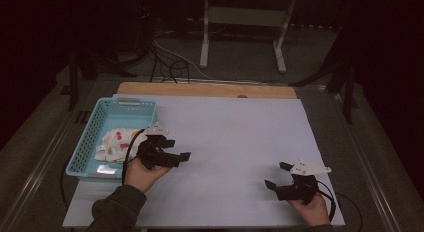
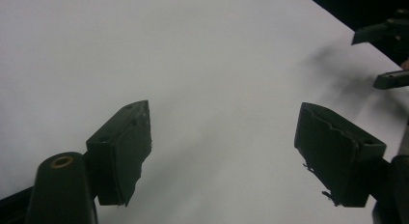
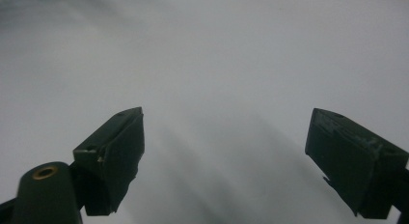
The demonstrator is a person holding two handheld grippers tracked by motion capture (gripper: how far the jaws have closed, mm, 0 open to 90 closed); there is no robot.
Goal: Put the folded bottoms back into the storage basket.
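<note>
My left gripper (image 1: 180,149) (image 2: 224,110) is held over the white sheet just right of a light blue basket (image 1: 82,152), and it points toward the right. Its jaws stand wide apart with nothing between them. A white cloth with red and green spots (image 1: 116,142) lies crumpled inside the basket. Near the front right of the sheet, my right gripper (image 1: 275,174) (image 3: 226,113) is open and empty, pointing left. The left gripper view also catches the right gripper (image 2: 365,62) at its top right corner.
The white sheet (image 1: 235,127) covers a wooden table whose bare back edge (image 1: 200,89) shows beyond it. Past the table, a white stand's legs (image 1: 204,47) and loose cables (image 1: 170,67) rest on the dark floor.
</note>
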